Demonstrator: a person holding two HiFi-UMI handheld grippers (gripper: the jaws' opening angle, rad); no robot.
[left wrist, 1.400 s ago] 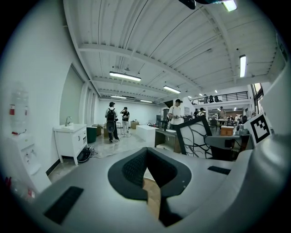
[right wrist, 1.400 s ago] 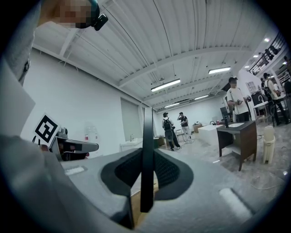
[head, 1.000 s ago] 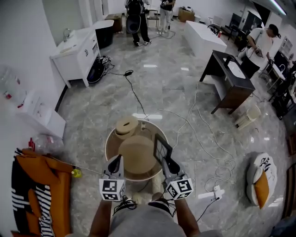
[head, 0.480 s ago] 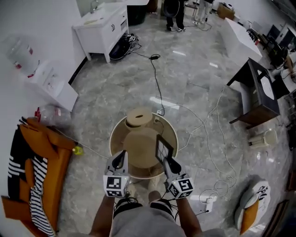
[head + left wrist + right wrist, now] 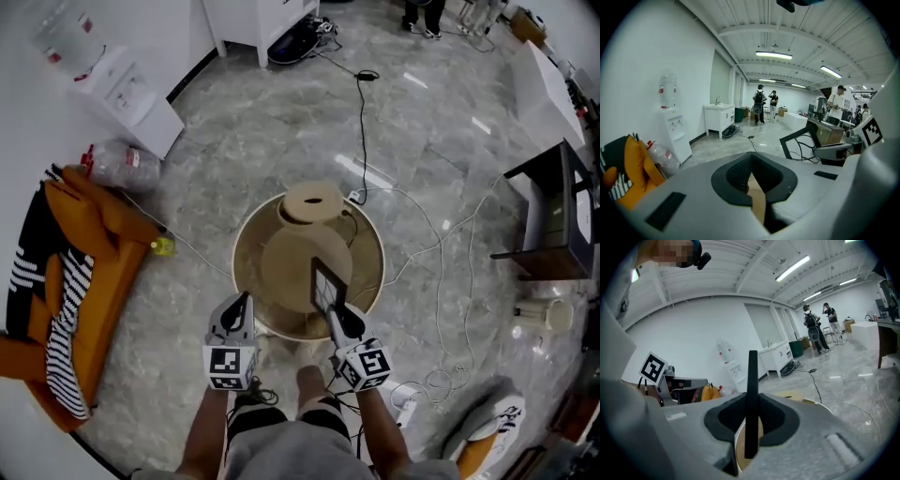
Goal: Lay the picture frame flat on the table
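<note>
Overhead, in the head view, the round tan surface (image 5: pixel 237 272) has a raised rim like a shallow tray, and it is mostly filled. A broad tan mound (image 5: pixel 291 262) sits in the middle, and a smaller tan disc with a dark hollow in its top (image 5: pixel 312 202) lies at the far edge. Only a thin ring of bare surface shows between mound and rim. The right tool (image 5: pixel 336 314) is clamped on the picture frame (image 5: pixel 328 284), which stands upright over the near right part of the surface. The left tool (image 5: pixel 241 306) hovers at the near left rim, apart from the frame. White cables (image 5: pixel 427 234) trail over the floor to the right, and an orange fabric heap (image 5: pixel 89 253) lies well off to the left.

Through the left gripper view, that tool's jaws are drawn together with nothing between them. The frame's dark border (image 5: pixel 794 132) shows off to the right.

Through the right gripper view, the frame (image 5: pixel 751 394) is seen edge-on, a dark upright bar pinched between the pads, with the tan surface beyond it.
</note>
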